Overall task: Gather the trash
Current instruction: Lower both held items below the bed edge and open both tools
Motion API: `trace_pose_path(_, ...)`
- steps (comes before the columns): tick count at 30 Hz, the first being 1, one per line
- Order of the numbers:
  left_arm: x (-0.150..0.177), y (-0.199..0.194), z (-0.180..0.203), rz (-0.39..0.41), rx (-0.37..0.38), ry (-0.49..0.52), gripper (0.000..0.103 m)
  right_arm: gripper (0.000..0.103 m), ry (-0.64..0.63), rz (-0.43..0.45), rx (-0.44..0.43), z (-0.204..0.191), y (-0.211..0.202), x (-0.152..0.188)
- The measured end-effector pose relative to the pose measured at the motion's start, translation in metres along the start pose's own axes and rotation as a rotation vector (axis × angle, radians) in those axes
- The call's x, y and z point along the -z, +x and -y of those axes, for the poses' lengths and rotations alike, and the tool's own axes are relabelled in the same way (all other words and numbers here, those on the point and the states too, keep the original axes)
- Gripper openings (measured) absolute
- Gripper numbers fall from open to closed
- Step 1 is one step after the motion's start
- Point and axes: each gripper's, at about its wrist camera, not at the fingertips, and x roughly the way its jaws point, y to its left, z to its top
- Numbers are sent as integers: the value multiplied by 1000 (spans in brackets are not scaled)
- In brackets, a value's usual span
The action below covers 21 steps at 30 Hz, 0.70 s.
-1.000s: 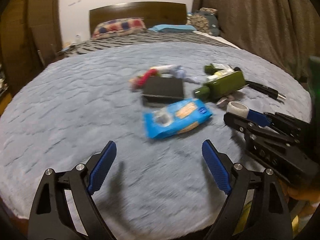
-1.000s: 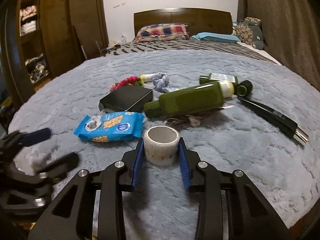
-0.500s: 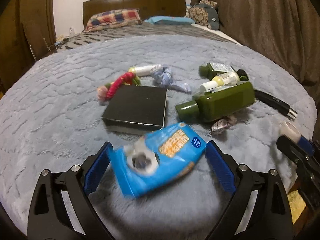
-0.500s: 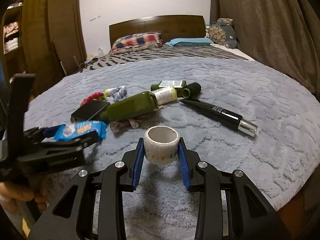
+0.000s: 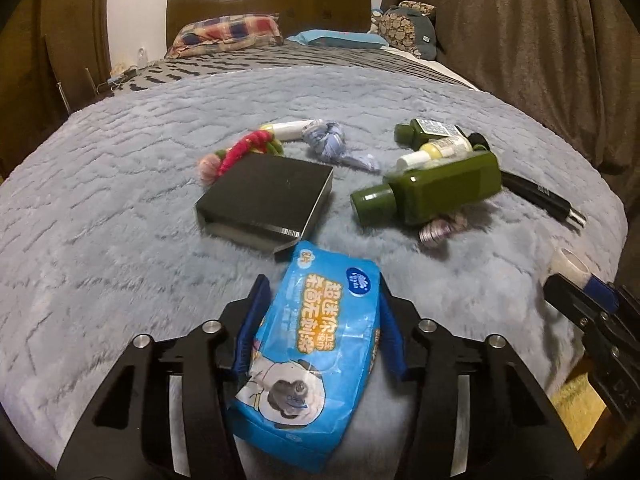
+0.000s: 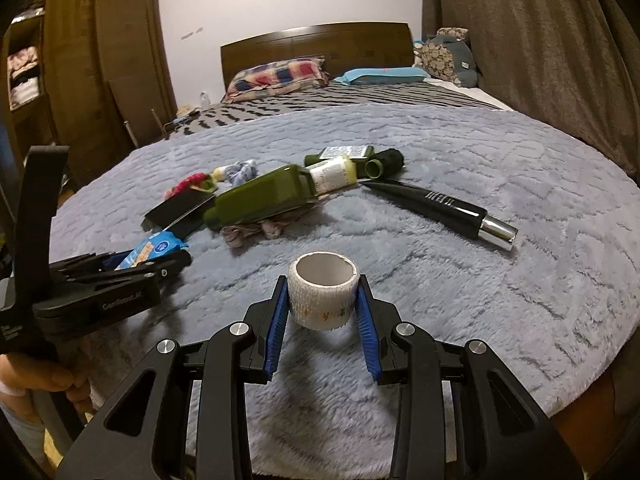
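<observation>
Both tongs are closed on trash — my left gripper [image 5: 320, 320] squeezes the soft, crinkly blue wipes pack [image 5: 316, 344] by its sides, at 6 o'clock; my right gripper [image 6: 322, 312] pinches one light tape roll [image 6: 323, 290]. Beyond, at 12 o'clock on the grey blanket [image 5: 120, 160]: one black box [image 5: 266, 196], three green bottles — I think.

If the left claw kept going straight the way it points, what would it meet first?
Most likely the black box, which lies just beyond the blue wipes pack the left claw grips; depth is uncertain.
</observation>
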Motion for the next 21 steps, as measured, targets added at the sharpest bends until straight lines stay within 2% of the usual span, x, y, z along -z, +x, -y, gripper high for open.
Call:
trace_pose_path(5,24,-28,2,14,-20,14,42,34,-28,-20,-40,-12,-14,13)
trace_pose_path(11,65,-71,6,22,3,15,41,34,-62,-52,-66,-21,-34,33)
trace_pose_path(16,97,-96,12,-8,21,25,41,34,-72,-120,-96,-25,-44,58)
trace_pose_path(21,127,-99,14,-73,40,20,41,34,-95,-204,-77,-28,-42,86)
